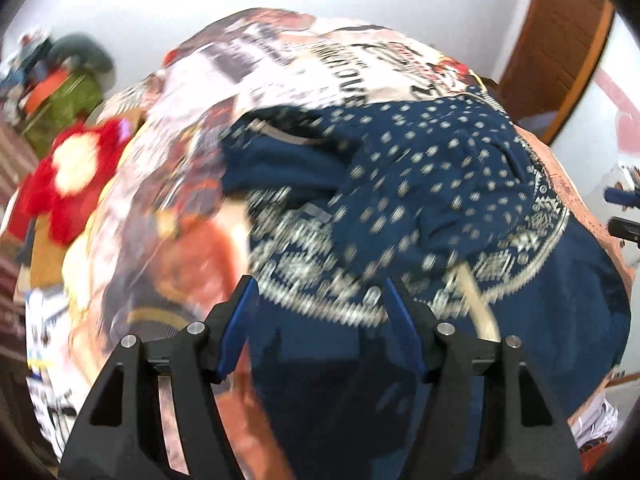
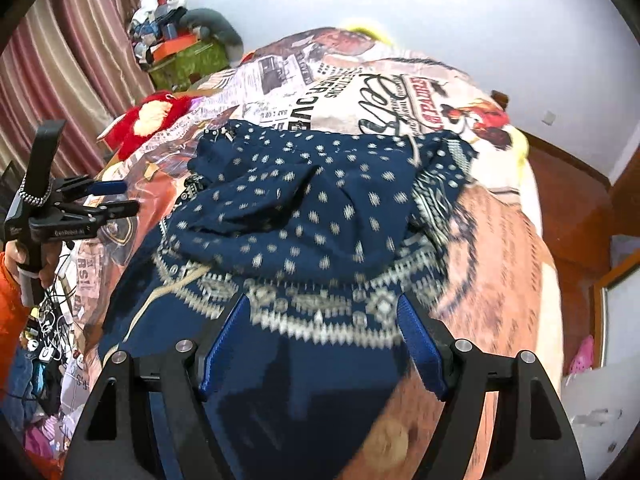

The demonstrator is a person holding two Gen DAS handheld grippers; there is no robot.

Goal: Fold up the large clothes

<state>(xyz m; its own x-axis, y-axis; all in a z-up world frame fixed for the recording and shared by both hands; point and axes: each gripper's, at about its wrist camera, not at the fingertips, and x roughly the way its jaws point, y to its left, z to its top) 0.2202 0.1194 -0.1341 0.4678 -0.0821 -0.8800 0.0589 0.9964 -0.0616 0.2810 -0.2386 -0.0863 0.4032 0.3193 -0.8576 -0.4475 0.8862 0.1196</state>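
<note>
A large navy garment (image 2: 304, 216) with small cream dots and a patterned cream border lies crumpled on a bed with a printed cover (image 2: 360, 80). It also shows in the left wrist view (image 1: 420, 200), blurred. My left gripper (image 1: 320, 292) is open and empty, hovering over the garment's near border. My right gripper (image 2: 324, 308) is open and empty above the garment's near hem. The left gripper (image 2: 120, 198) also shows at the left of the right wrist view, held in a hand, off the bed's left side.
A red and cream plush toy (image 2: 152, 120) lies at the bed's left. A green box piled with items (image 2: 184, 60) stands by striped curtains (image 2: 60, 60). Cables and clutter (image 2: 48, 340) lie on the floor at left. A wooden door (image 1: 560, 48) is at right.
</note>
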